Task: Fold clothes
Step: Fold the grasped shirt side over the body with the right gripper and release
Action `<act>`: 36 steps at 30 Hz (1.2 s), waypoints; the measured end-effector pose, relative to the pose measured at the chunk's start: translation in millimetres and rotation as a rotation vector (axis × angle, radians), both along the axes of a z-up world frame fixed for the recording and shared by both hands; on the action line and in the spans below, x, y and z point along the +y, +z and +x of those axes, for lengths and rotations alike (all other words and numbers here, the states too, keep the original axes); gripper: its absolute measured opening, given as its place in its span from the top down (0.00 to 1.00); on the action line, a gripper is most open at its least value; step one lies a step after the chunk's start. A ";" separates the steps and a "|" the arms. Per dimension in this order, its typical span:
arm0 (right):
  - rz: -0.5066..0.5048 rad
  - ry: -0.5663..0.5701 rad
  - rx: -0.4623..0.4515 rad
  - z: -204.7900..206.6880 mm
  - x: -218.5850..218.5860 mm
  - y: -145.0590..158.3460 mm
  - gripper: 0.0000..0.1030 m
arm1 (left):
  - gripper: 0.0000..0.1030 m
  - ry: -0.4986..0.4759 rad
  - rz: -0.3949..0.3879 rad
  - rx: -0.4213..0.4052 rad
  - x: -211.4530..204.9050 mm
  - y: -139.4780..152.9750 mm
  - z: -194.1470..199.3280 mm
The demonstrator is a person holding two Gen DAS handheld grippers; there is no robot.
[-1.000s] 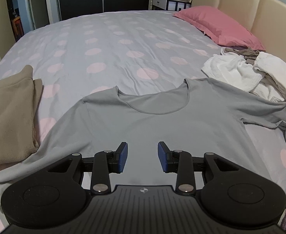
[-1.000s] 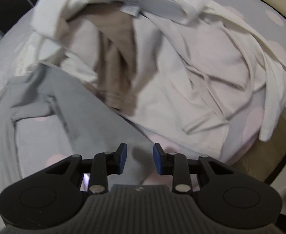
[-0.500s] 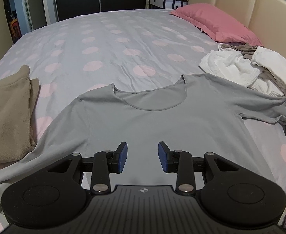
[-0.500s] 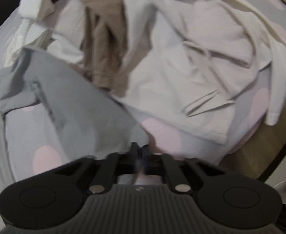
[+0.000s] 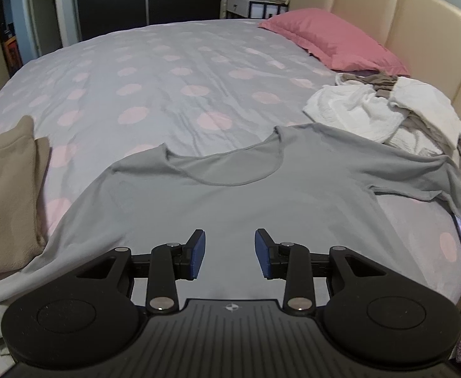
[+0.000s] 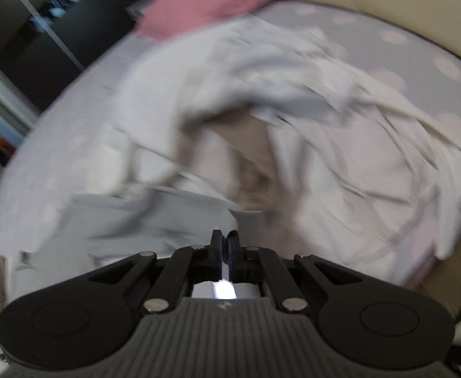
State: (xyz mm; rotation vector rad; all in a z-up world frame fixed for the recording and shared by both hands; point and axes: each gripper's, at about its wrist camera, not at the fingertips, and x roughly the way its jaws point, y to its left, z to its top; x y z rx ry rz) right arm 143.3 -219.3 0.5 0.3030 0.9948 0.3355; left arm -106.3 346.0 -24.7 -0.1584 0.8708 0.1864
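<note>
My left claw (image 5: 229,254) hovers with its blue-padded fingers apart, holding nothing, above the lower body of a grey long-sleeved top (image 5: 230,195). The top lies spread flat on the bed (image 5: 154,72), neckline away from me, over a grey cover dotted with pink. Its right sleeve runs up against a heap of white and tan laundry (image 5: 384,113) near the beige headboard (image 5: 419,31). A folded tan garment (image 5: 3,195) rests on the left, touching the other sleeve. A pink pillow (image 5: 331,42) lies beyond the heap. My right claw (image 6: 224,245) is pinched together on grey fabric of the top (image 6: 136,220); that view is blurred. No writing is legible anywhere.
</note>
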 end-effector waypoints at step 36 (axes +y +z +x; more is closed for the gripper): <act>-0.118 0.965 0.070 -92.0 438.8 -33.1 0.90 | 0.54 -0.132 -0.195 -0.002 -10.2 -13.0 18.1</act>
